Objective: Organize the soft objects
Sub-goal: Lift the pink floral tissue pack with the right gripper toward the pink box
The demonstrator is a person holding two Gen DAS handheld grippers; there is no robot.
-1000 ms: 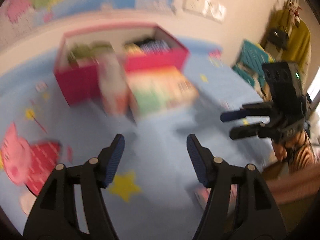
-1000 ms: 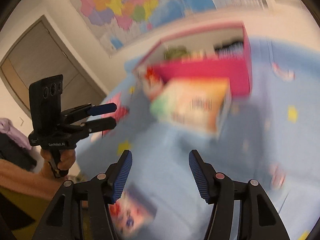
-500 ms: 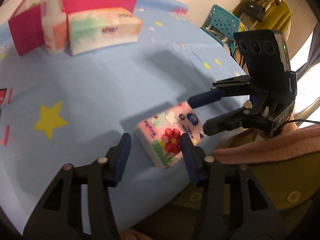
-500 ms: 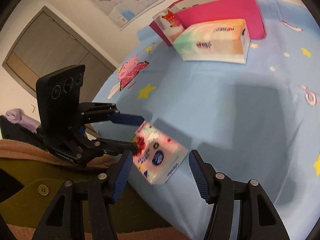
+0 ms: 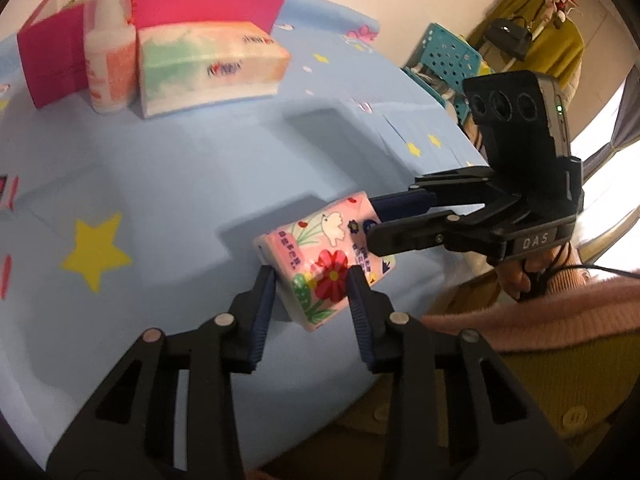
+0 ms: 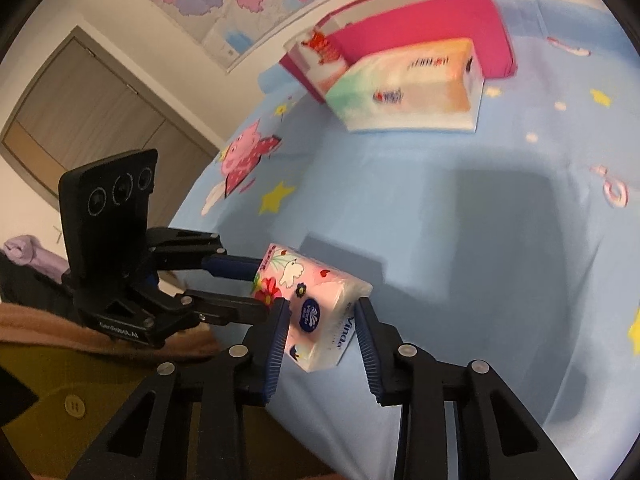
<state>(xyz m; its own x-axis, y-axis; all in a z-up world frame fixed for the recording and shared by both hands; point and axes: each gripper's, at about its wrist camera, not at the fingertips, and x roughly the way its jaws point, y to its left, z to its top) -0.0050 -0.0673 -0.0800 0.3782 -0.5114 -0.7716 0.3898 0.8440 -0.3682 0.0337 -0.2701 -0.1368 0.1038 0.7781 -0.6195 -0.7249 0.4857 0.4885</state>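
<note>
A small pink tissue pack (image 5: 320,264) printed with flowers lies near the front edge of the blue cloth (image 5: 180,184). My left gripper (image 5: 313,280) has the pack's near end between its pads, and its jaws are closing against both sides. From the opposite end my right gripper (image 6: 322,308) takes the same pack (image 6: 316,300); its jaws are closing too, with the pads touching it. In the right wrist view the left gripper (image 6: 256,286) sits at the pack's far end. In the left wrist view the right gripper (image 5: 374,220) does the same.
A large tissue box (image 5: 208,64) lies at the back in front of an open pink box (image 5: 208,4), with an upright white and orange pack (image 5: 110,60) beside it. A person's pink sleeve (image 5: 560,312) is at the right. A teal stool (image 5: 448,56) stands beyond the cloth.
Both grippers came down from facing the pink box to the front edge. The tissue pack is now between both pairs of jaws, which have narrowed onto it.
</note>
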